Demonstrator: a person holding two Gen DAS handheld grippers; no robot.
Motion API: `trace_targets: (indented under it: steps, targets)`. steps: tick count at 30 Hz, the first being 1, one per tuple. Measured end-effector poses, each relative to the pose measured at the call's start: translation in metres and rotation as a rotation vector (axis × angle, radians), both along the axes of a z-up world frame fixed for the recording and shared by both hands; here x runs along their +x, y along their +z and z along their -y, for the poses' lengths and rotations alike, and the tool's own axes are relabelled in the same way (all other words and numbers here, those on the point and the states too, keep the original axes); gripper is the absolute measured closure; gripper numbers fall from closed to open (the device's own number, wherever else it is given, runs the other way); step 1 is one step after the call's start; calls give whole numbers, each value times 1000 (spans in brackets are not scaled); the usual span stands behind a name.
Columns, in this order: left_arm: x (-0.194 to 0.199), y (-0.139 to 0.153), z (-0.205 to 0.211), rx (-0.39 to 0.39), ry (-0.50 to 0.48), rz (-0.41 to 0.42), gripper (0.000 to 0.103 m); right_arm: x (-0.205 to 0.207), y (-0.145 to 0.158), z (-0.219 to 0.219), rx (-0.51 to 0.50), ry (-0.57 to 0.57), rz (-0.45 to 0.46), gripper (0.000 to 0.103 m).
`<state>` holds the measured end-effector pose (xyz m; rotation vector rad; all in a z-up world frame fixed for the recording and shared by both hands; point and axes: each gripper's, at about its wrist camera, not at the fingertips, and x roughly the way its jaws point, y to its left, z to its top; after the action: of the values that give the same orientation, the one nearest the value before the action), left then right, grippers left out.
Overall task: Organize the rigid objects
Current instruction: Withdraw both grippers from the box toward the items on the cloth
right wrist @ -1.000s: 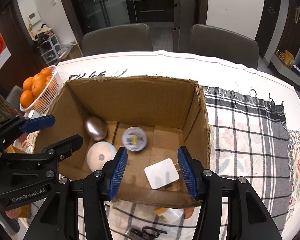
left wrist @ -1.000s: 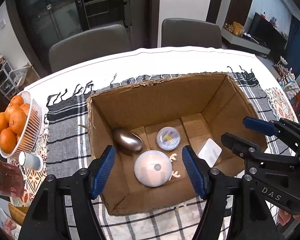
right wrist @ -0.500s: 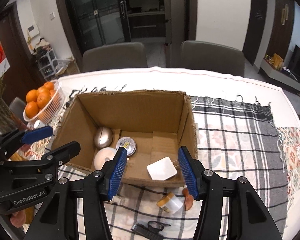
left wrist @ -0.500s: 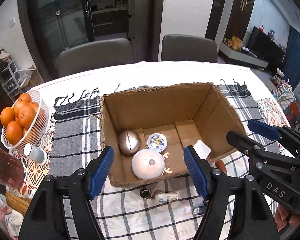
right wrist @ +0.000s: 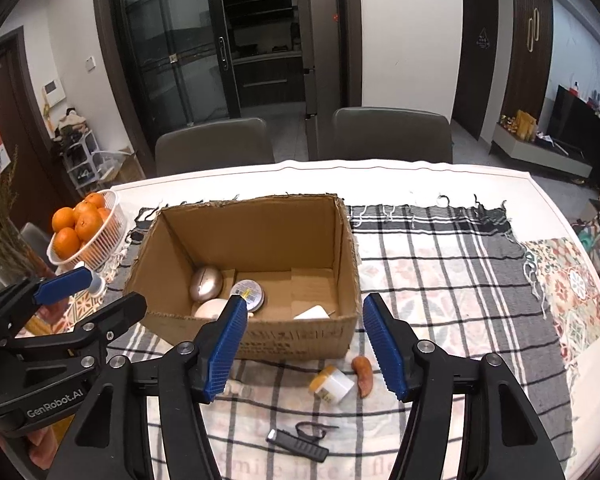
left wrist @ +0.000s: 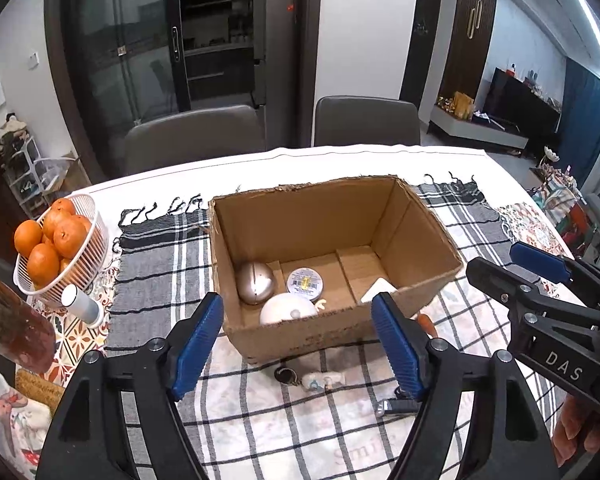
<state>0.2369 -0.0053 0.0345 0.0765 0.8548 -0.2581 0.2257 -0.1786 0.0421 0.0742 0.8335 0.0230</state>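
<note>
Right wrist view: small jar [right wrist: 331, 387] lies on the cloth between both grippers' empty, parted fingers [right wrist: 384, 350].

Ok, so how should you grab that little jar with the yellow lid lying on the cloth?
The little jar lies tipped on its side in front of the cardboard box. Come down from above with the right hand-held gripper and pinch across its white round body, not the lid end, since the curved sides would probably roll otherwise.

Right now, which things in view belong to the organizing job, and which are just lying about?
Belongs to the job:
cardboard box
silver egg-shaped object
round tin
white dome
white flat item
small jar
black clip tool
keychain figure

Just lying about:
basket of oranges
white cylinder
chairs
</note>
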Motion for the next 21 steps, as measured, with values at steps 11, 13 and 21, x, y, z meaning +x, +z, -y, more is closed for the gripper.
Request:
trace_targets:
  steps: [11, 13, 21]
  targets:
    - [-30, -20, 2, 13, -10, 4, 25, -38, -22, 13, 52, -92, -32, 39]
    - [-35, -25, 0, 5, -8, -1, 25, -43, -26, 13, 57, -109, -32, 39]
    - [-52, -46, -8, -27, -14, -24, 25, -69, -45, 6, 70, -171, -4, 33]
